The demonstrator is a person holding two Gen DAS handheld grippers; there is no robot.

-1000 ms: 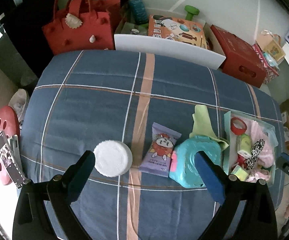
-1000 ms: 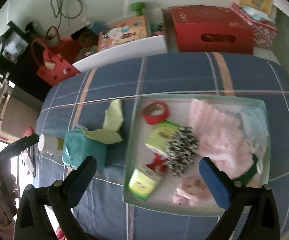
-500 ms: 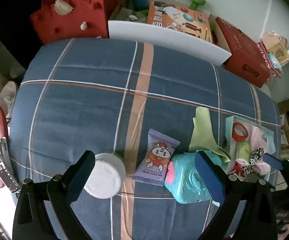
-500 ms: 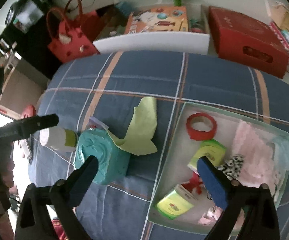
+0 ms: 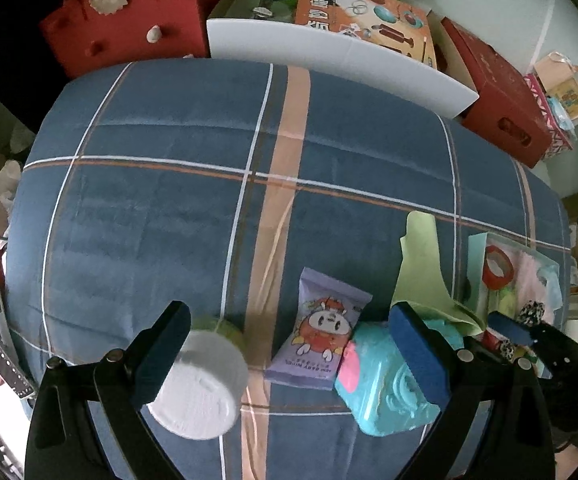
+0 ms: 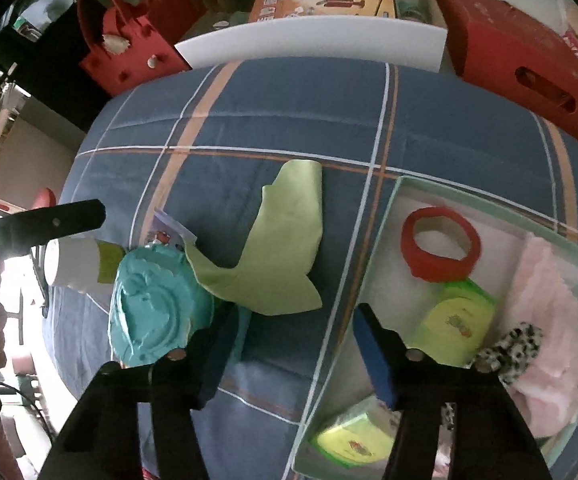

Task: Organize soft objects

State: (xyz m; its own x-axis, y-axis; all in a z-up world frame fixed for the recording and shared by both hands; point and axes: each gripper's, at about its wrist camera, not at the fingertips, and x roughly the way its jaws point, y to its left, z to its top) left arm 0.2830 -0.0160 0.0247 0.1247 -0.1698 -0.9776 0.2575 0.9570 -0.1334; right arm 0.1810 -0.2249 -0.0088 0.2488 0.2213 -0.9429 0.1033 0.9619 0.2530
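Two grippers over a plaid bed, with soft things lying beside a tray.

In the left wrist view the left gripper (image 5: 289, 344) stands wide open and empty, its left finger crossing the white-capped jar (image 5: 199, 384) at 7 o'clock. Between the fingers lies the purple snack pack (image 5: 320, 342); the teal pouch (image 5: 385, 384) sits partly behind the right finger, with the green cloth (image 5: 421, 276) touching it at 4 o'clock. The right gripper (image 6: 293, 350) has just been closing, its jaws about half apart and holding nothing, above bare blanket (image 6: 273, 100) between pouch and tray (image 6: 381, 240). The tray at 3 o'clock holds a red ring (image 6: 441, 246), green packs (image 6: 455, 328), a spotted scrunchie (image 6: 509, 344) and pink fabric (image 6: 549, 312).
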